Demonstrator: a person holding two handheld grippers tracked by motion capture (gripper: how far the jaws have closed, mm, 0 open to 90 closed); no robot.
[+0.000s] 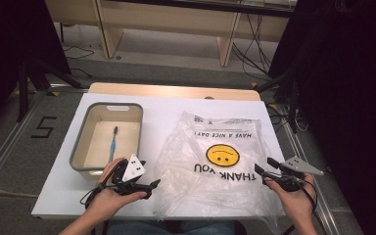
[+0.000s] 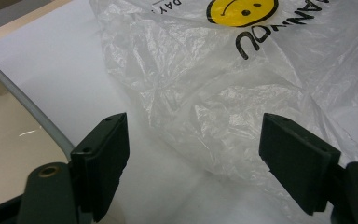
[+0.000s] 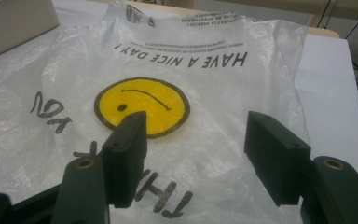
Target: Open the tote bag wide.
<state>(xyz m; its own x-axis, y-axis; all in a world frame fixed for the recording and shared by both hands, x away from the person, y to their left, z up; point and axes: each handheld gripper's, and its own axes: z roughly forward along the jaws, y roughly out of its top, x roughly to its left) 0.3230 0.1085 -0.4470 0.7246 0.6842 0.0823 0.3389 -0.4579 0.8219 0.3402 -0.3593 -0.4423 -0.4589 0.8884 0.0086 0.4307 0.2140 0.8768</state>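
My left gripper (image 1: 149, 185) and right gripper (image 1: 263, 168) both gape apart, gripping nothing. The plastic bag (image 1: 215, 161) lies flat on the tabletop (image 1: 161, 105) between them, at my twelve o'clock.

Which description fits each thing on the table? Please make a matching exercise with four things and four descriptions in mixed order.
Things:
1. plastic bag
2. toothbrush
3. grey bin
4. left gripper

Descriptions:
a. lies inside the bin
b. jaws open at the bag's left edge, holding nothing
c. stands on the left part of the white table
d. lies flat, printed with a yellow smiley face

Pairs: 1-d, 2-a, 3-c, 4-b
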